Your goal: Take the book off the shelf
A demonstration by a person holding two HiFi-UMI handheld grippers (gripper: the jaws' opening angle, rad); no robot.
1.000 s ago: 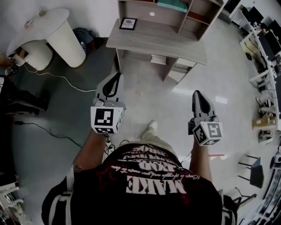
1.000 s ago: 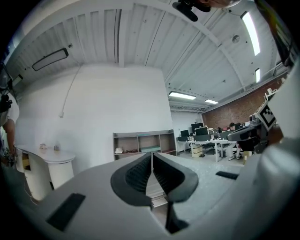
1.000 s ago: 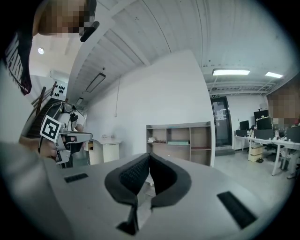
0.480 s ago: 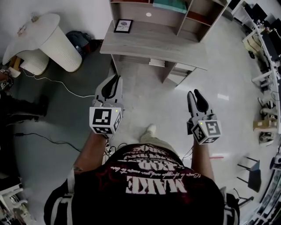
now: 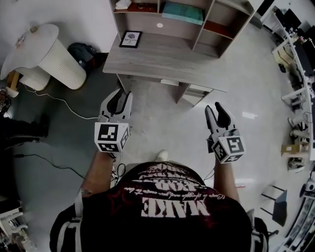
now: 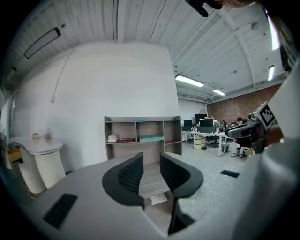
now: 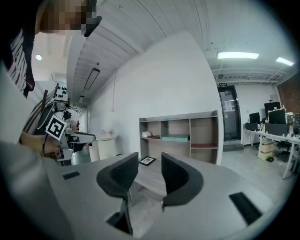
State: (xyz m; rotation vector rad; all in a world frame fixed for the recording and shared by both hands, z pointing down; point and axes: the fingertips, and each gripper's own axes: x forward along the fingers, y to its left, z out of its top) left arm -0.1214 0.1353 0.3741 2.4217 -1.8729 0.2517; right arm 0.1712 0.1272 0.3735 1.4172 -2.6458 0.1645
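A flat teal book [image 5: 183, 12] lies in the middle compartment of the wooden shelf [image 5: 206, 30] that stands on the desk [image 5: 162, 61]. It also shows as a teal book [image 6: 151, 138] in the left gripper view and as a teal book [image 7: 175, 137] in the right gripper view. My left gripper [image 5: 120, 96] and right gripper [image 5: 216, 111] hang over the floor, well short of the desk. Both point at the shelf. The jaws of my left gripper [image 6: 151, 165] and right gripper [image 7: 150, 165] are opening, with nothing between them.
A small framed picture [image 5: 130, 38] lies on the desk's left part. A white hamper [image 5: 54, 47] and a dark bag [image 5: 83, 50] stand left of the desk, with cables [image 5: 59, 101] on the floor. Office desks and chairs [image 5: 298, 59] line the right side.
Both grippers' jaws have gone from shut to apart. The desk and shelf have come nearer and show more of the shelf; both grippers have drifted slightly left.
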